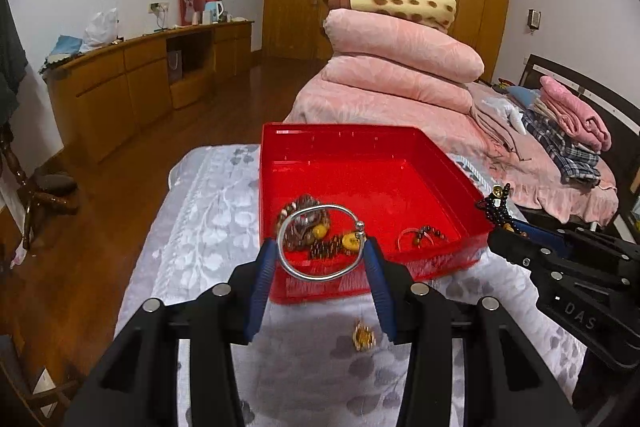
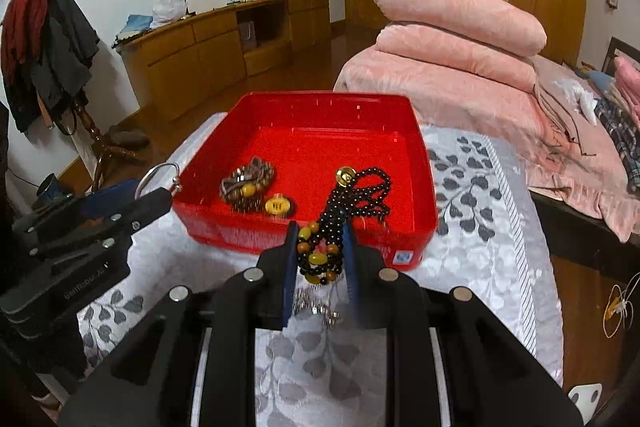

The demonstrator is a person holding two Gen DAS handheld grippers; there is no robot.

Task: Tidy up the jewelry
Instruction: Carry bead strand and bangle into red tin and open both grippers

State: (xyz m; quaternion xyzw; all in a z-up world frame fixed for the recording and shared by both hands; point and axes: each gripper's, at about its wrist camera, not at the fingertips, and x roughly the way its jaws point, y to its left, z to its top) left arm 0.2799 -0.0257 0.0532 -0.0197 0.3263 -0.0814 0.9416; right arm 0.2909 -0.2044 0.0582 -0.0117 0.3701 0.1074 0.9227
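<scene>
A red plastic tray point(image 1: 340, 143) point(image 2: 320, 103) sits on a grey leaf-patterned cloth. Inside lie a brown bead bracelet point(image 1: 304, 223) point(image 2: 248, 179), a yellow bead piece point(image 2: 277, 205) and a small bead ring point(image 1: 424, 235). My left gripper point(image 1: 320, 251) is shut on a silver bangle point(image 1: 320, 275) point(image 2: 156, 173), held above the tray's near left edge. My right gripper point(image 2: 320, 239) is shut on a black bead necklace point(image 2: 352, 195) with amber beads, held over the tray's near edge; it also shows in the left wrist view point(image 1: 498, 207).
A gold brooch point(image 1: 363, 337) lies on the cloth before the tray. A small silver piece point(image 2: 316, 303) lies under my right gripper. A bed with pink quilts point(image 1: 400, 67) stands behind and right; a wooden cabinet point(image 1: 132, 79) lines the left wall.
</scene>
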